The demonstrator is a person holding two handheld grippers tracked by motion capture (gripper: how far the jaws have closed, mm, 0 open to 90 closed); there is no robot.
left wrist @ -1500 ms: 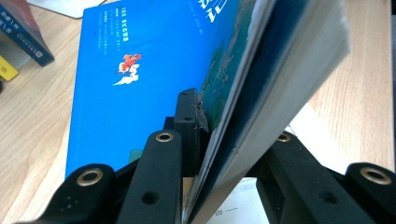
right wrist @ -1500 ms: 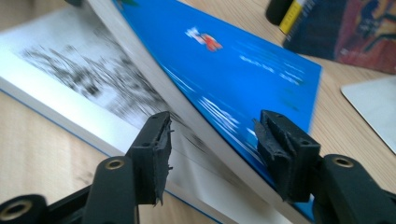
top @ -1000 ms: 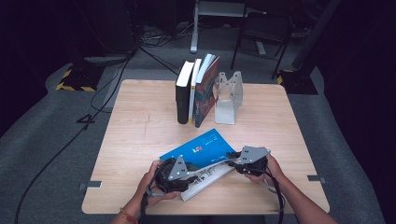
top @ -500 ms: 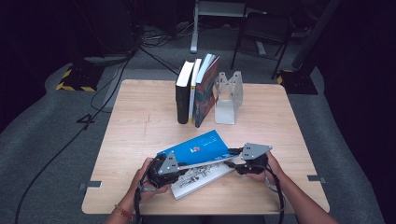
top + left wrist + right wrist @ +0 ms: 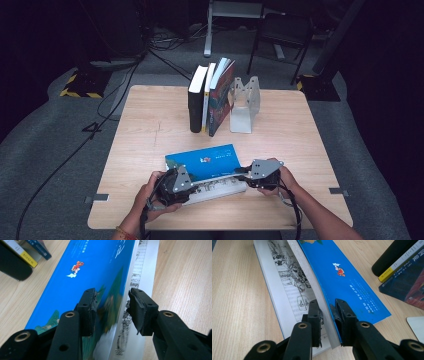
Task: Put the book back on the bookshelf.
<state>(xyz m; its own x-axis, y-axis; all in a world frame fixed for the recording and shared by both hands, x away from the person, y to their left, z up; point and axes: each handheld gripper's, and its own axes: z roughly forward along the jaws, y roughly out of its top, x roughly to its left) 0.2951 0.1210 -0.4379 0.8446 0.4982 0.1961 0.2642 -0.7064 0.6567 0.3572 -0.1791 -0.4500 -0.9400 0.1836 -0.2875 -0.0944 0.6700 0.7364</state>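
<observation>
Blue book (image 5: 342,277) cover showing a red-white figure just beyond the black fingers (image 5: 315,315); black-and-white comic pages (image 5: 292,282) lying left of them; pale wood-grain table (image 5: 237,302).

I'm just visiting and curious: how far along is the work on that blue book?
Done: the blue book lies partly opened, its cover raised off the illustrated pages. In hand: the right gripper pinches the lifted part, while the left gripper straddles the other end, jaws apart. Left: probably opening it fully or closing it.

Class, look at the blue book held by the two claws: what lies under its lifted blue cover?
Under the blue cover lies a white page with black-and-white comic drawings. The right claw pinches the lifted part. The pages beneath stay hidden.
</observation>
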